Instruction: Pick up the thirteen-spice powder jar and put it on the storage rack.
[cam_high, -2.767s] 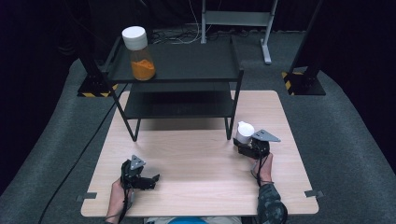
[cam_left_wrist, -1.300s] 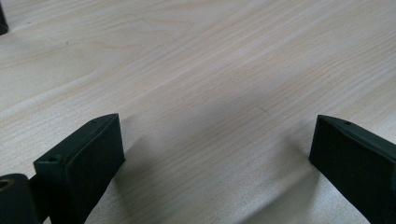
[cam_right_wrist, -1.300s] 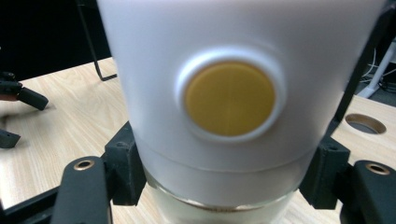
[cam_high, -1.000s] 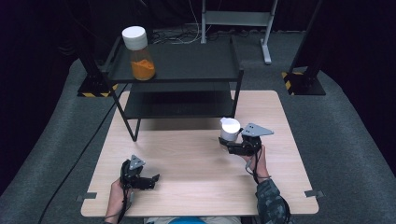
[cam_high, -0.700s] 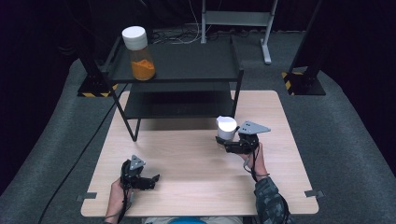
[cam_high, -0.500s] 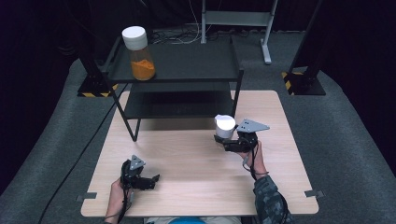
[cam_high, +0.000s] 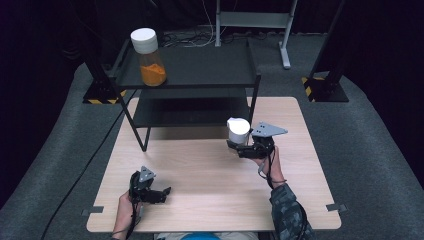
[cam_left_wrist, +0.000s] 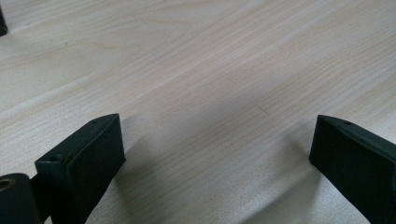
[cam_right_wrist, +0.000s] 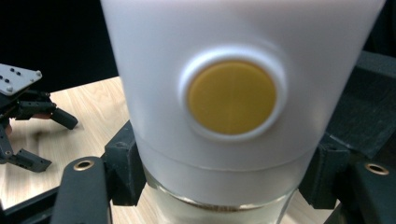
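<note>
Your right gripper (cam_high: 239, 146) is clamped on a jar (cam_high: 238, 131) with a wide white lid, holding it upright above the wooden table (cam_high: 210, 200), just in front of the right front leg of the black shelf rack (cam_high: 200, 67). In the right gripper view the jar (cam_right_wrist: 233, 93) sits squeezed between the two black jaws, one pressing on each side just below the lid; the lid's side carries a round yellow-brown disc (cam_right_wrist: 231, 97), and below the lid the jar is clear glass with something pale inside — the contents are too blurred to name. Your right hand (cam_high: 265, 157) grips the tool from below, with a camouflage sleeve (cam_high: 287, 215) behind it. Your left gripper (cam_high: 161, 194) rests low near the front left part of the table, well apart from the jar, and its jaws stand wide apart with nothing between them — the left gripper view shows bare wood grain (cam_left_wrist: 210, 93) in the gap. That same gripper (cam_right_wrist: 44, 140) shows at the left edge of the right gripper view, jaws spread. A second jar (cam_high: 146, 57), white-lidded and partly filled with orange powder, stands on the rack's top shelf at its left end.
</note>
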